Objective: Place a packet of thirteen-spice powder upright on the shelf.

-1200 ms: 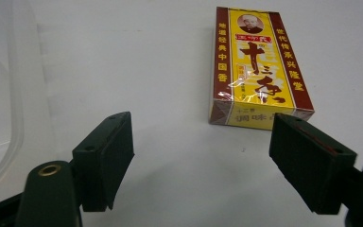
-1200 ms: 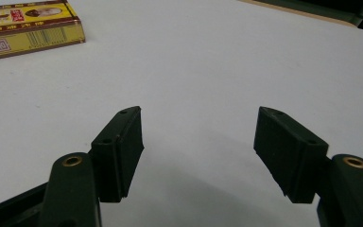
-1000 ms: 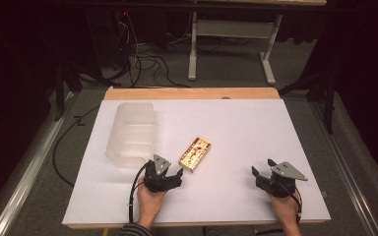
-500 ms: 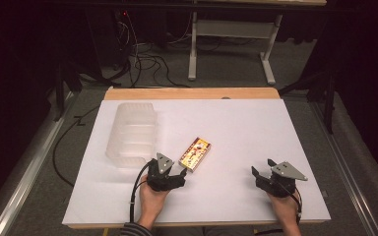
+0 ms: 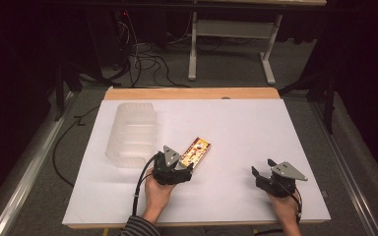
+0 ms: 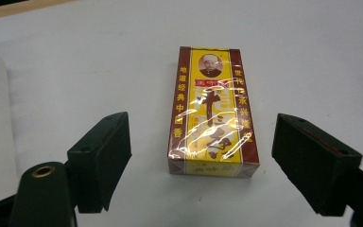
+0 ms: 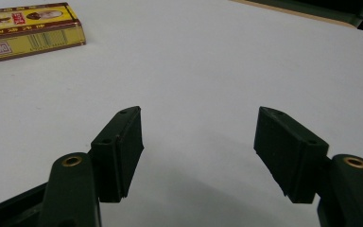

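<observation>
High view: the left gripper [image 5: 184, 172] sits just short of the near end of the yellow box [image 5: 196, 151]; the right gripper [image 5: 262, 173] rests well to the box's right. A clear plastic tray [image 5: 132, 135] lies beyond the left gripper.

Left gripper view: jaws spread wide, empty, box [image 6: 211, 113] centred just ahead (printed lid legible here).

Right gripper view: jaws wide apart, empty; box [image 7: 26, 30] far ahead, left.

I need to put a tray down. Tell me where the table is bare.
Bare: the wide white stretch between the yellow box and the table's right edge, ahead of the right gripper. Crowded: the left side, with the clear plastic container, the box and the left gripper close together.
</observation>
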`<state>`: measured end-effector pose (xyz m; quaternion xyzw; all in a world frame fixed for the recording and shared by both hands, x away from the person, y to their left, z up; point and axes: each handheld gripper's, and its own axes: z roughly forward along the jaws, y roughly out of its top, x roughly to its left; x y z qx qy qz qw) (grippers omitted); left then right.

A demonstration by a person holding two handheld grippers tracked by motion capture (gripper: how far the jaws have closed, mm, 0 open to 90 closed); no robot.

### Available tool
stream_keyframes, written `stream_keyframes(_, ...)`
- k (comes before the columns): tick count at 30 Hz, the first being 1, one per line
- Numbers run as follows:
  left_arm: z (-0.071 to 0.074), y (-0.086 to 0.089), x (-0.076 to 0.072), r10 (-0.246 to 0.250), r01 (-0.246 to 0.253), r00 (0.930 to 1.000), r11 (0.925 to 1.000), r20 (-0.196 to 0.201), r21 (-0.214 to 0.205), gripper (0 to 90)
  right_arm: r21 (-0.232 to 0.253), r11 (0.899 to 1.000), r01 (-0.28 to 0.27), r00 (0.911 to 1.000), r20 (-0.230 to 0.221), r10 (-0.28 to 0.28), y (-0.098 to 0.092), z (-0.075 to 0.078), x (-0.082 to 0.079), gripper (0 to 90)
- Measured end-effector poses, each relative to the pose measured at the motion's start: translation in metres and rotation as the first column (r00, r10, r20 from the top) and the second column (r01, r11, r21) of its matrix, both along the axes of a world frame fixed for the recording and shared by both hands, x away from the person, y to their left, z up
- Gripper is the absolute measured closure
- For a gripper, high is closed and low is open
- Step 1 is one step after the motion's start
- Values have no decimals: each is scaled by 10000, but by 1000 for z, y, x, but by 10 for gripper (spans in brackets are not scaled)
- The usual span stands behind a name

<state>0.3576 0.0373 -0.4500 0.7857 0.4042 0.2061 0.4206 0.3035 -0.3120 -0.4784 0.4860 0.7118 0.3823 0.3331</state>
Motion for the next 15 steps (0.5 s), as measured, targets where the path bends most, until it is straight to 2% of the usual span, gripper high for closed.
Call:
stream_keyframes(11,9,-10,12,-112,114,9998,9998,-185,157,204,-12,10000,-40,10000,4,40,0,0,0,336)
stream_keyframes(15,8,-16,20,-146,169,9986,9989,-502,442,201,-28,10000,-34,10000,4,34,0,0,0,337)
